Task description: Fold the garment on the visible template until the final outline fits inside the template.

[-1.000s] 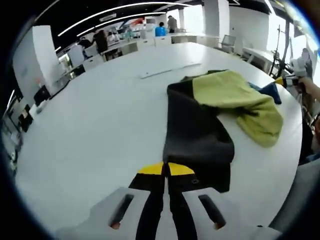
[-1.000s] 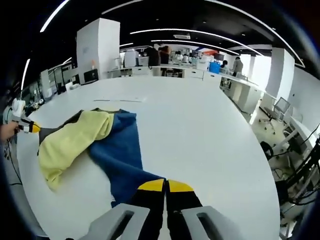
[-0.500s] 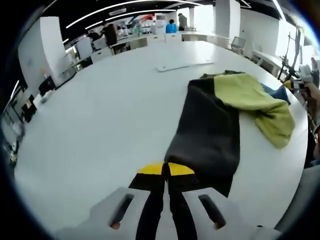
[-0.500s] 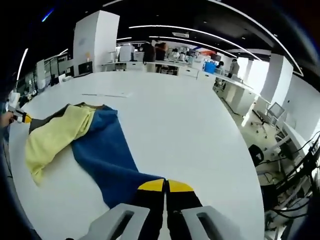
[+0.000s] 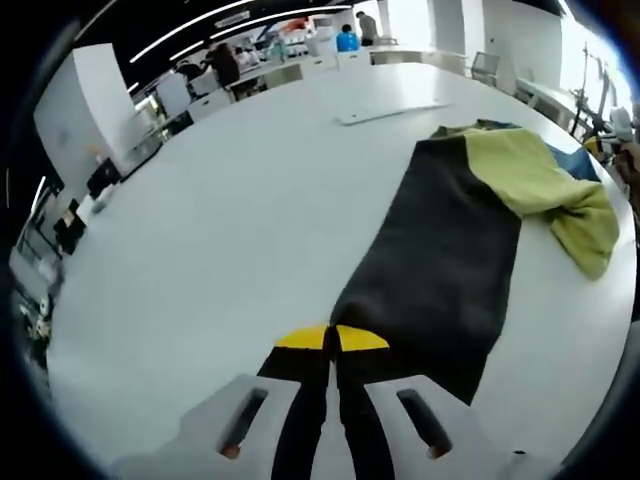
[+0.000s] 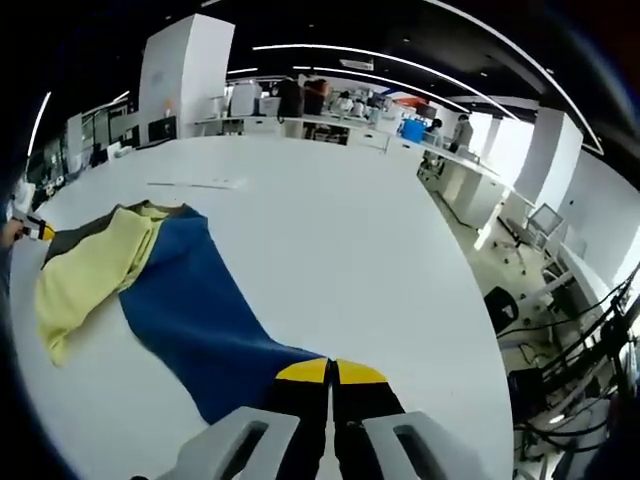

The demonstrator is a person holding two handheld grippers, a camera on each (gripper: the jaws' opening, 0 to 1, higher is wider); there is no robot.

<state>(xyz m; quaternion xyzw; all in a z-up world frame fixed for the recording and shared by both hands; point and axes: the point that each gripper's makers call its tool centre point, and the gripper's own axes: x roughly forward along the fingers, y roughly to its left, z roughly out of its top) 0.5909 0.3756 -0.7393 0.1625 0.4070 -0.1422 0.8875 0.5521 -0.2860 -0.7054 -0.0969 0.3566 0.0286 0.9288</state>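
I am keeping my left claw [image 5: 332,338] clamped on the dark edge of the garment [image 5: 450,250], and my right claw [image 6: 331,371] clamped on its blue edge. The garment is lying on the white counter [image 5: 230,220], stretching between the two claws, its long axis running from one to the other. From each claw the cloth is extending forward toward a bunched yellow section [image 6: 85,275] near the middle. A flat white strip [image 5: 392,110] is lying on the counter beyond the garment; I cannot tell whether it belongs to the template.
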